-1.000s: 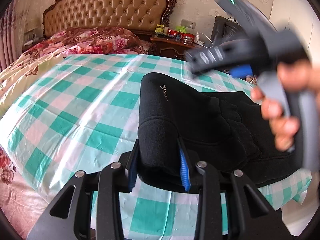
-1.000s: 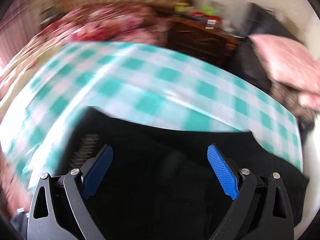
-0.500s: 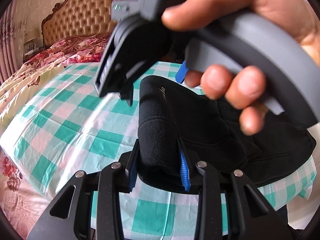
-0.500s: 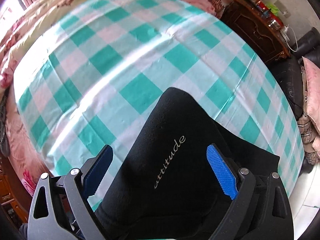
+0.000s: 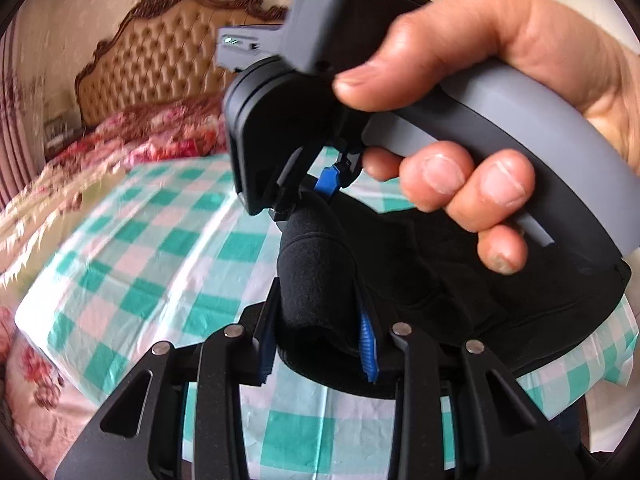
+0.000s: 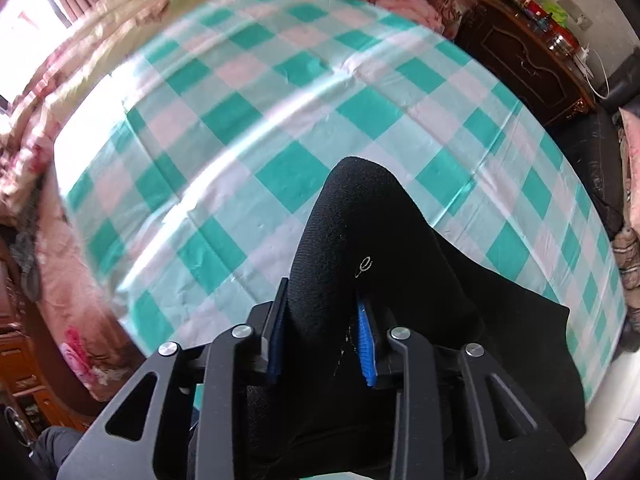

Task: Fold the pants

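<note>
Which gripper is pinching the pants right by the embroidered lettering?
The right gripper: a stitched letter shows on the black pants just above it; none by the left gripper.

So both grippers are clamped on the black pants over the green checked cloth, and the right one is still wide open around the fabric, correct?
Not quite. The right gripper is not wide open: its jaws have just been closing, and the right wrist view shows the pads pressing a bunched ridge of the black pants. The rest holds: the left gripper is clamped on the pants too, over the green checked cloth.
</note>
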Demonstrator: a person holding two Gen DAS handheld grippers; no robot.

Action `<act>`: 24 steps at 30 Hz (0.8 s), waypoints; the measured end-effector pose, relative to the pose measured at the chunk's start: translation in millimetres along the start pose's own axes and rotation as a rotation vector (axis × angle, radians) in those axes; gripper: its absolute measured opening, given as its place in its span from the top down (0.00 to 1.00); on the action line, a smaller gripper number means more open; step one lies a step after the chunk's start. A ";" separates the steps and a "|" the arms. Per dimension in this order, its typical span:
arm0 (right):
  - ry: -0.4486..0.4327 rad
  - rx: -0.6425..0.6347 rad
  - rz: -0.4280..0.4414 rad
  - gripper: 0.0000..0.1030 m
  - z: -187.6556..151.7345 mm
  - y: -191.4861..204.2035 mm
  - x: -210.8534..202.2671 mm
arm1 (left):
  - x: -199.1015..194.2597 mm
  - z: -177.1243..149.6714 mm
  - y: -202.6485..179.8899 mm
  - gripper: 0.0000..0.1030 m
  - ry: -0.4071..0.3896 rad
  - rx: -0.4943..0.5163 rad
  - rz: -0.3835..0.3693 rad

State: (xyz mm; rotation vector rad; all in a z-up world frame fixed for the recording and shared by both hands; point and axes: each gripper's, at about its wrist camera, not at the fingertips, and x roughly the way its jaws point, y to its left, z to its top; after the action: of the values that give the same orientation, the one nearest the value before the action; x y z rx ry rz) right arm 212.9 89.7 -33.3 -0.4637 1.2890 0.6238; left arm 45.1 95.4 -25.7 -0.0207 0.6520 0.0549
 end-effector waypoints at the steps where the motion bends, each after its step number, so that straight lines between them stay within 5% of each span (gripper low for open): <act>1: -0.021 0.020 0.030 0.73 -3.1 -9.2 -9.2 | -4.8 3.8 -8.7 0.68 -0.017 0.025 0.006; 6: -0.162 0.151 0.212 0.74 -43.2 -80.4 -64.9 | -28.8 23.3 -62.4 0.68 -0.111 0.164 0.016; 11: -0.303 0.296 0.349 0.75 -113.6 -173.8 -105.1 | -46.7 35.8 -157.2 0.68 -0.219 0.380 0.008; 19: -0.421 0.531 0.514 0.75 -246.5 -314.8 -82.2 | -29.2 -0.9 -311.9 0.67 -0.308 0.703 -0.047; 22: -0.394 0.601 0.535 0.75 -277.2 -351.0 -45.8 | -6.7 -32.9 -355.0 0.57 -0.338 0.812 -0.039; 24: -0.363 0.628 0.528 0.74 -285.7 -362.4 -24.0 | 5.8 -53.0 -369.5 0.34 -0.336 0.883 -0.020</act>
State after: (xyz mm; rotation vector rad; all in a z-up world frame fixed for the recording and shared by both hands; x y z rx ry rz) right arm 238.3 -369.0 -83.3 0.5043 1.1767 0.6568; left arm 38.8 -275.1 -70.6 0.8169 0.2963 -0.2479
